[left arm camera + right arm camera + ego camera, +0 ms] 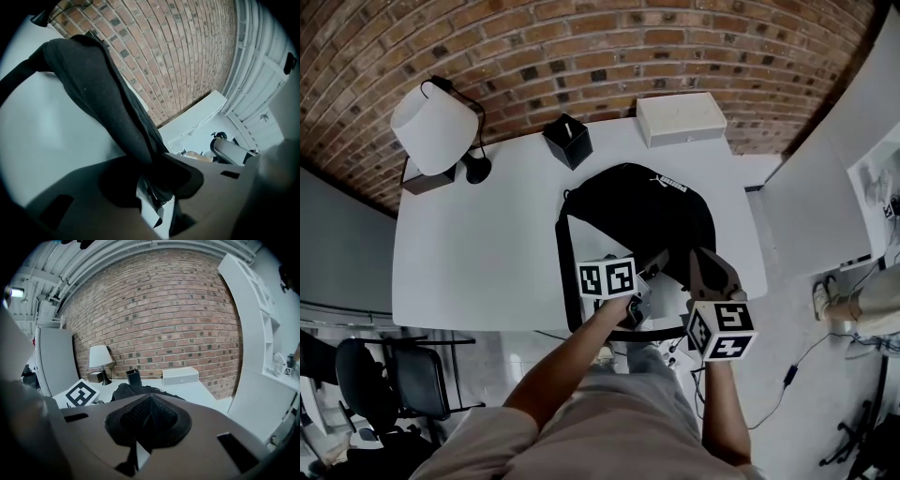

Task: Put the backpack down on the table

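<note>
Where the head view looks down, the black backpack (637, 211) lies flat on the white table (487, 253), towards its front right. A lamp (436, 127) and a black box (568, 141) stand behind it by the brick wall (581, 47). Both the left gripper (654, 265) and the right gripper (705, 270) reach the bag's near end.

In the left gripper view, a black strap (117, 108) runs down between the jaws. They stand slightly apart, and white table shows in the gap beside the strap.

In the right gripper view, the jaws are nearly together, pinching a peak of black mesh fabric (149, 417) from the backpack.
</note>
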{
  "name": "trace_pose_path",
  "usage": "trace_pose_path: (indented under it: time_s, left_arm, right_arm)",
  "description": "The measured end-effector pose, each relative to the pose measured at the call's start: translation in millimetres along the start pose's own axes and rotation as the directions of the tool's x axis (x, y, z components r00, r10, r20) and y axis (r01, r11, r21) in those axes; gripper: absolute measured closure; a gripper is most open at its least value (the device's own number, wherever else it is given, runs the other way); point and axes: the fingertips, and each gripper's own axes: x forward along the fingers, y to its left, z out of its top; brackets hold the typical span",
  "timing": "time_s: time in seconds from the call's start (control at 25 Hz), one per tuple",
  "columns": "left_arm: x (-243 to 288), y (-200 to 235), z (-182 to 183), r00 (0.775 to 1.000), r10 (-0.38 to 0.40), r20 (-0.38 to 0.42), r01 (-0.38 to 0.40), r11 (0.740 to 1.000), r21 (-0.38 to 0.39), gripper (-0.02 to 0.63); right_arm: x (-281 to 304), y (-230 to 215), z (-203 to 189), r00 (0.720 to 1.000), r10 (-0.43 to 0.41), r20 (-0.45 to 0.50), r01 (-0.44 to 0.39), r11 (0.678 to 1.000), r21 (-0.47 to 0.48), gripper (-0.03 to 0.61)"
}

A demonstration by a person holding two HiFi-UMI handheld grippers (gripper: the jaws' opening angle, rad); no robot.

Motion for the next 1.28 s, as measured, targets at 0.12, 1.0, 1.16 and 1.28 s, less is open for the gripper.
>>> trace_pose_path:
  time_s: [0.12,1.0,1.16,1.28]
  left_arm:
    - [-3,3,-5,1.0,0.014,-0.008,-0.014,1.0,0.01,0.488]
    - [-95,1,0,0.991,0.128,0.044,-0.135,0.968,0.211,0.453]
    - [-113,-18,4,0.99,0.126,0.067,-0.141,0.944,0.298,0.453]
    - [-124,-34,6,0.989,0.128,0.079,-0.149,0.914,0.378,0.453]
  right_arm:
    - [-5,3,-2,1.0,-0.008,0.005,0.008,1.0,0.004,0.578]
    - [-30,70,-9,0.999,-0.006,0.041,0.006,1.0,-0.004,0.578]
    - [-35,84,-8,0.999,0.001,0.048,0.0,1.0,-0.016,0.578]
    - [-38,94,-8,0.998,0.008,0.057,-0.006,1.0,-0.025,0.578]
